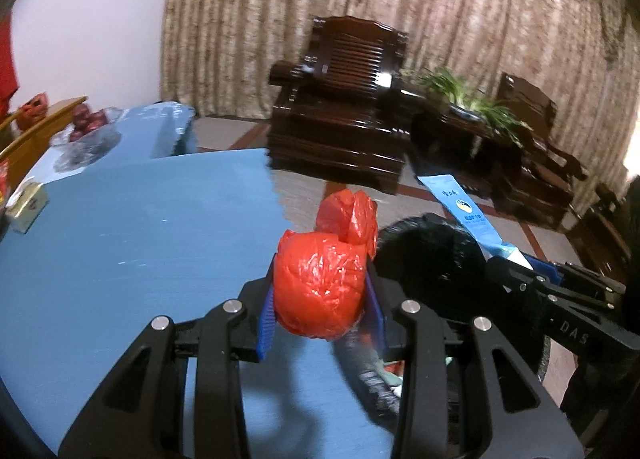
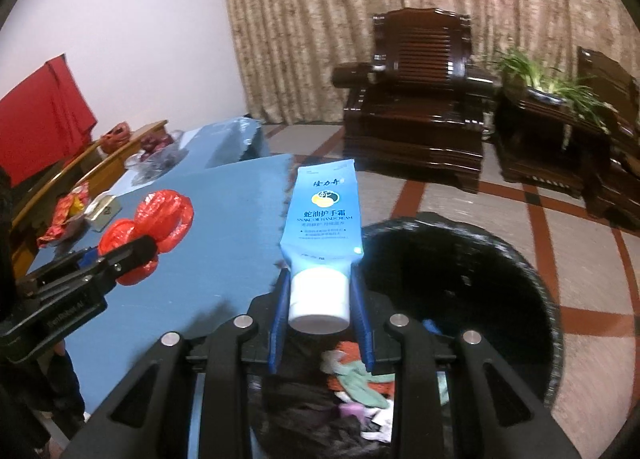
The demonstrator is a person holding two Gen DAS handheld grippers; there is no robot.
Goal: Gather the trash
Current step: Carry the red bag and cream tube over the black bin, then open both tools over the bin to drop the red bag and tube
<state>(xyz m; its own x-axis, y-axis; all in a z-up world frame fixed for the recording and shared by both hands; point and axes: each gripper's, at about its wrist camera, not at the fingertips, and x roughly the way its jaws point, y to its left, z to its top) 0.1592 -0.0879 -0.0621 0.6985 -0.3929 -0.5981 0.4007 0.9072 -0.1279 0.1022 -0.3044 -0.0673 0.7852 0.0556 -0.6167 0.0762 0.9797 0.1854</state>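
The left claw [image 1: 320,299] is clamping a crumpled red plastic bag [image 1: 324,283] over the blue surface's [image 1: 140,239] right edge, short of the black-lined bin [image 2: 460,279], while the right claw [image 2: 320,299] is pinching a blue hand-cream tube [image 2: 322,211] by its white cap [image 2: 318,299], risking a slip.

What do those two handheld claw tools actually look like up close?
Both are matte black. The left gripper and the right gripper each have angular linkage bars with triangular cut-outs and round silver pivot pins. The fingers are lined with blue ridged pads. White lettering is printed on the side of each body, partly readable as "DAS" on the right one. No cables or sleeves can be made out.
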